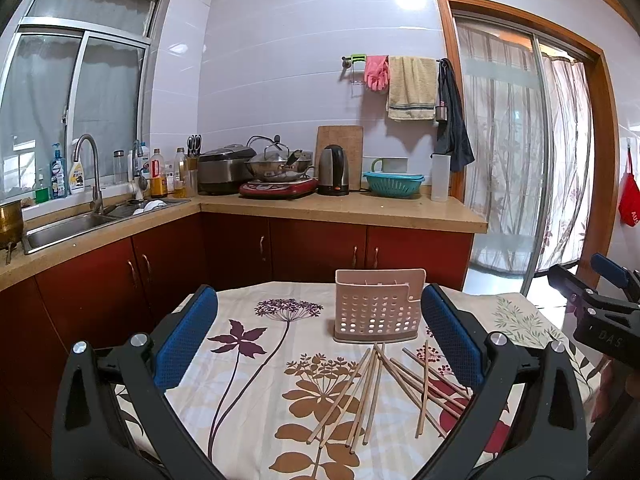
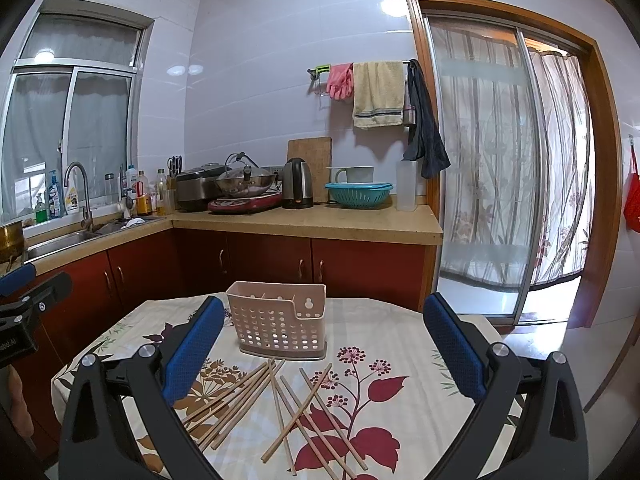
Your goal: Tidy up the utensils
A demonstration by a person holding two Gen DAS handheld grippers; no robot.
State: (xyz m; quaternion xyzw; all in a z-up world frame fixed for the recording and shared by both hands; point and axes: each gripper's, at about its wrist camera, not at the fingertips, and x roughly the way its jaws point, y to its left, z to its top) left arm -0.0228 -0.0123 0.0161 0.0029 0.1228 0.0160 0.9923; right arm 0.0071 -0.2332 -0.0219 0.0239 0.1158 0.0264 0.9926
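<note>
White-tiled kitchen walls [image 1: 280, 60], red cabinets [image 1: 312, 248], window [image 1: 76, 92] left, curtained sliding door [image 2: 500, 168] right.

chopsticks [image 2: 276, 404] unobstructed from above | caddy [image 2: 280, 320] just behind

Chopsticks [image 2: 280, 408]: pale wood tan, plain. Holder [image 2: 278, 322]: pinkish beige, walls pierced with rows of small holes. Tablecloth [image 1: 256, 360]: cream ground, printed with maroon leaves, brown blossoms, red leaves, faint green sprigs. Left hand-held gripper [image 1: 318, 334]: black frame, blue textured pads [image 1: 186, 334]. Right hand-held gripper [image 2: 324, 346]: same black and blue. Cabinets [image 1: 312, 246]: dark red. Kitchen worktop [image 1: 340, 208]: tan. Colander [image 1: 393, 184]: teal. Gloves [image 1: 376, 72]: pink. Towel [image 1: 412, 88]: beige, dark stripe along hem.
</note>
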